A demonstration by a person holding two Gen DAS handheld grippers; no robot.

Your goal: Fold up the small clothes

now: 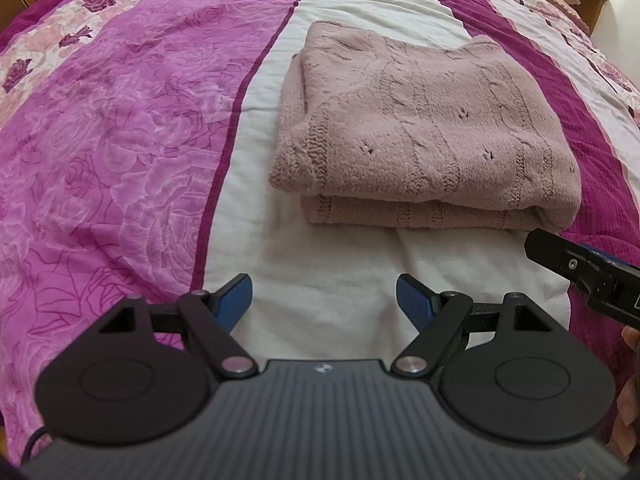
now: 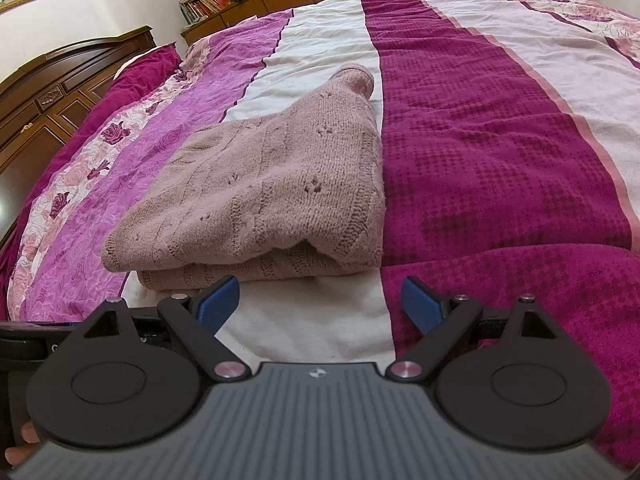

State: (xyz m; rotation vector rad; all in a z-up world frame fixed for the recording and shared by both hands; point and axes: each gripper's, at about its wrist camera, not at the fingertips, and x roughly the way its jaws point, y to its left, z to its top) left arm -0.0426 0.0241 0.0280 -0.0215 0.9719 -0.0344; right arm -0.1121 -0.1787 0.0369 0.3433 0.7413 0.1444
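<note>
A dusty pink knitted garment [image 1: 424, 128] lies folded in a thick stack on the white stripe of the bedspread; it also shows in the right wrist view [image 2: 272, 196]. My left gripper [image 1: 324, 300] is open and empty, a short way in front of the garment's near edge. My right gripper [image 2: 320, 304] is open and empty, just short of the garment's near right corner. The right gripper's finger shows at the right edge of the left wrist view [image 1: 560, 258].
The bed [image 2: 500, 140] is covered by a quilt with magenta, pink floral and white stripes. A dark wooden headboard [image 2: 60, 88] stands at the left. Wooden drawers and books [image 2: 200, 4] are beyond the bed.
</note>
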